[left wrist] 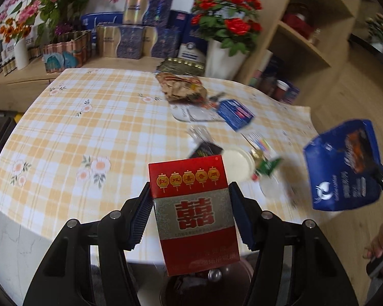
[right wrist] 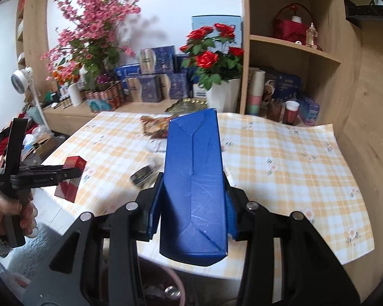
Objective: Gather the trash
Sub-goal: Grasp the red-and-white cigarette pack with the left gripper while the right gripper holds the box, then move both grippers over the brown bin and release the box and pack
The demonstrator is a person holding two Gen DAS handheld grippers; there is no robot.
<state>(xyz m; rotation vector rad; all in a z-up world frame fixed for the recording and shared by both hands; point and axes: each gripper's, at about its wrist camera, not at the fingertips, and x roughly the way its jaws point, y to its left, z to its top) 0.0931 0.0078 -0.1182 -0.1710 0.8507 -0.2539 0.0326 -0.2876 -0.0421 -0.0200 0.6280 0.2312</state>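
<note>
- Trash collection at a table point(left wrist: 71, 127) covered with a yellow-checked, flower-printed cloth, seen from two handheld grippers.
- Left gripper point(left wrist: 190, 211) pinches a red cigarette pack point(left wrist: 191, 204) between its ribbed blue pads, one pad on each side; the pack stands upright over the table's near edge. From the right wrist view the same pack point(right wrist: 71, 178) shows at the left, held off the table's left edge.
- Right gripper point(right wrist: 192, 206) clamps a blue carton point(right wrist: 194, 186) from both sides, its folded end facing the camera, above the near edge of the table. In the left wrist view the carton point(left wrist: 342, 165) hangs in the air at the right, beyond the table's edge.
- More litter lies on the cloth toward the far right side: a crumpled brown wrapper point(left wrist: 183, 88), a small blue box point(left wrist: 236, 114) just beside a clear plastic bag point(left wrist: 194, 114), a round white lid point(left wrist: 237, 164) and a green scrap point(left wrist: 268, 165) next to it.
- Red roses in a white pot point(left wrist: 224, 53) stand behind the table on a wooden sideboard point(left wrist: 25, 79), with stacked blue gift boxes point(left wrist: 140, 38) and pink blossoms point(left wrist: 51, 2) alongside.
- Below both grippers, a dark red bin rim point(left wrist: 242, 270) shows at the bottom of the frame; its contents are too blurred to tell.
</note>
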